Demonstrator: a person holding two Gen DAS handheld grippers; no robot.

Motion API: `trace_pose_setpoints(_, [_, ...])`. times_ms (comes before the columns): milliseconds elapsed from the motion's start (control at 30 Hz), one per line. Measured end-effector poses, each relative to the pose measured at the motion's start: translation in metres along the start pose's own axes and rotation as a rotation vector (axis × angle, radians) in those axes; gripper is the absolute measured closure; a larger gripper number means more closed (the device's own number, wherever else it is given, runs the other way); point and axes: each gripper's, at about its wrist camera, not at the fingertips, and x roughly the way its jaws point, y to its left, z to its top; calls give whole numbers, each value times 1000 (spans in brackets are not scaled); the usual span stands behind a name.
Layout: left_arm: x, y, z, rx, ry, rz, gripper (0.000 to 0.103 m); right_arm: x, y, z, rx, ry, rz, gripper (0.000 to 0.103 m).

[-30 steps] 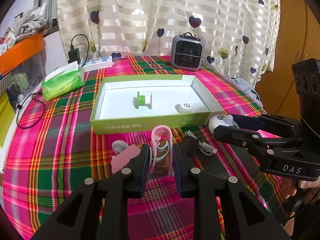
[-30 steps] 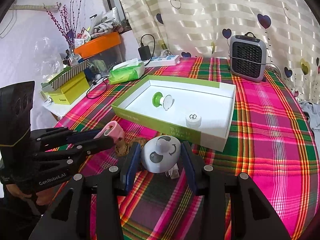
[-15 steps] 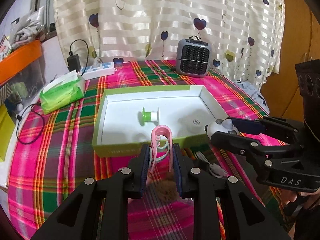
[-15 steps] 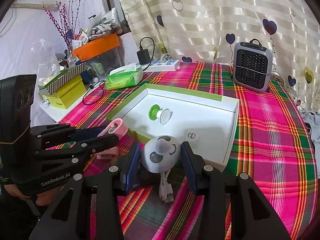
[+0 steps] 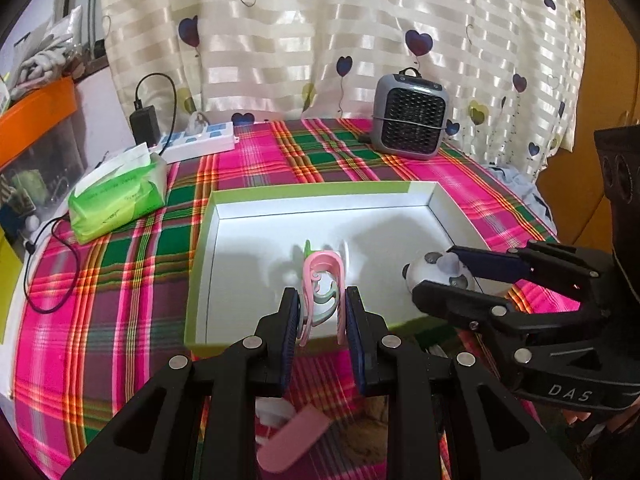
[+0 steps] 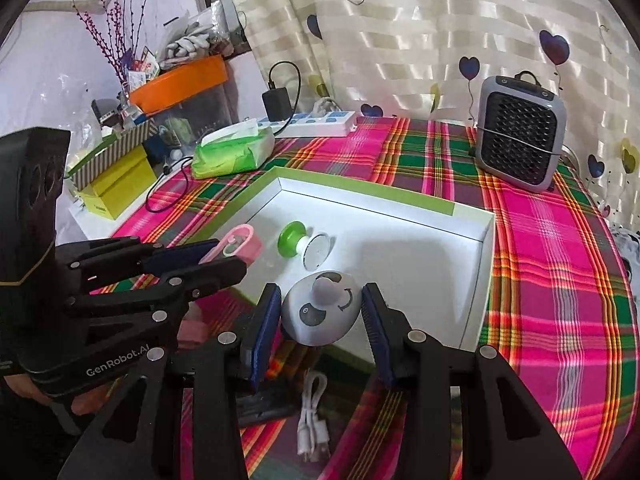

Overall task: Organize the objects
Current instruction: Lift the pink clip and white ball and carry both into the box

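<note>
- The green-edged white box lies open in the middle of both frames on the plaid desk, and inside it a green-and-white spool rests on its side near the centre.
- The left tool is clamped on a pink clip, held upright over the near part of the box floor, at lower centre of the left view.
- The right tool has its pads pressed against a white panda-faced gadget, held above the box's near wall at lower centre of the right view.
- The left view alone shows a pink piece on the desk under the tool, at the bottom of the frame; the spool there is mostly hidden behind the clip.
- The right view alone shows a coiled white cable on the desk between the tool's arms, plus a yellow box at left.
- Both views show the green tissue pack left of the box, the white power strip behind it, and the grey heater at upper right by the curtain.
</note>
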Motion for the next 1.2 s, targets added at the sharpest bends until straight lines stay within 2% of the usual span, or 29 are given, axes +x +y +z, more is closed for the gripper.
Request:
trace_pose_setpoints(833, [39,14,2,-13,66,-3,82,47,-3,7,-17,83,-16,60])
trace_pose_setpoints(1200, [42,14,2,-12,68,-16,81,47,-1,4,-18,69,-30,60])
